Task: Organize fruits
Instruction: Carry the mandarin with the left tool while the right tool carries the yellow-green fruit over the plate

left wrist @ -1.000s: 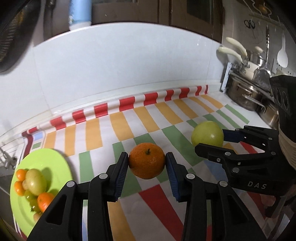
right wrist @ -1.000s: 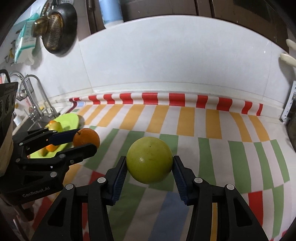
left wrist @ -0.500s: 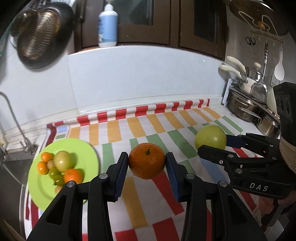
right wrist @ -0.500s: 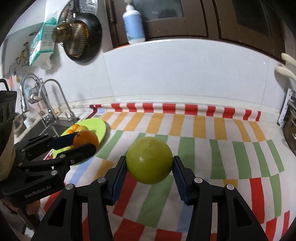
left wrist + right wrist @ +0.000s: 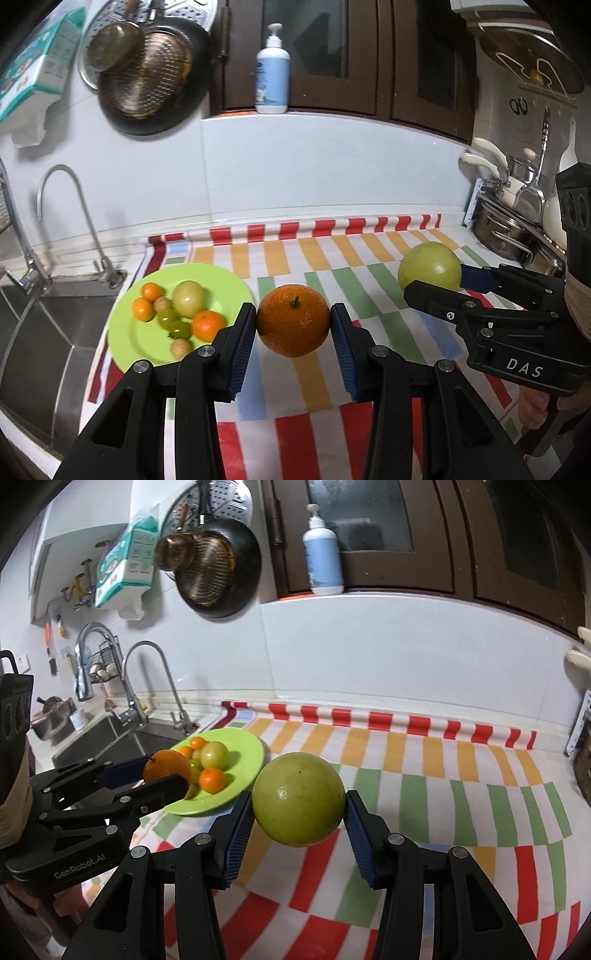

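Note:
My left gripper (image 5: pixel 293 330) is shut on an orange (image 5: pixel 293 319) and holds it above the striped cloth (image 5: pixel 332 398), just right of a green plate (image 5: pixel 218 284). The plate carries several small oranges and green fruits. My right gripper (image 5: pixel 299 814) is shut on a large green apple (image 5: pixel 299 799), also lifted off the cloth. In the left wrist view the right gripper (image 5: pixel 434 282) with the apple (image 5: pixel 430 266) hangs to the right. From the right wrist camera the left gripper (image 5: pixel 162 775) with the orange (image 5: pixel 166 770) is at the left, in front of the plate (image 5: pixel 247 753).
A steel sink (image 5: pixel 44 325) with taps (image 5: pixel 70 221) lies left of the plate. Pots (image 5: pixel 506 229) stand on a rack at the right. A pan and strainers (image 5: pixel 147 74) hang on the wall, and a pump bottle (image 5: pixel 272 74) stands on the ledge.
Both grippers have risen and drawn back from the wall with their fruits still held. More of the plate, the sink and the wall has come into view.

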Action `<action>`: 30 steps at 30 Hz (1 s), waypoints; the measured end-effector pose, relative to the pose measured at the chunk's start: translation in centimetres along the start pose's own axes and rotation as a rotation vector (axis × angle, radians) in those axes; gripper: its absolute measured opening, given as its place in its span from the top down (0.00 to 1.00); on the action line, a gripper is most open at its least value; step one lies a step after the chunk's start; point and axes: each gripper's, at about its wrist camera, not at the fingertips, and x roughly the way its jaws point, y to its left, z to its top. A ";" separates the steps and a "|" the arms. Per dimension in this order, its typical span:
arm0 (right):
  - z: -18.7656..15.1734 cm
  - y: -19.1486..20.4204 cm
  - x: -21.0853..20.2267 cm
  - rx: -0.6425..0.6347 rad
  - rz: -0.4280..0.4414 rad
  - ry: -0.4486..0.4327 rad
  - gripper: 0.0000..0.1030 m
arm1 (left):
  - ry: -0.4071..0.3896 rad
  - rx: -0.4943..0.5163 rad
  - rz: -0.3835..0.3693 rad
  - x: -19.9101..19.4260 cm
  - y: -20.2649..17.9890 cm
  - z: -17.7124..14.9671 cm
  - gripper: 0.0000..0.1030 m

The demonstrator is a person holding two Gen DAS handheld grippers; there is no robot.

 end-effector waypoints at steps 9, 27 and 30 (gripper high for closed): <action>0.5 2.9 0.1 -0.026 0.043 -0.006 0.51 | -0.019 -0.016 0.054 -2.5 2.3 -0.2 0.60; 2.4 7.3 2.8 -0.051 0.079 -0.010 0.51 | -0.035 -0.044 0.118 -3.2 7.8 0.3 0.60; 2.9 8.2 3.8 -0.057 0.080 -0.008 0.51 | -0.032 -0.049 0.129 -2.7 9.0 0.4 0.60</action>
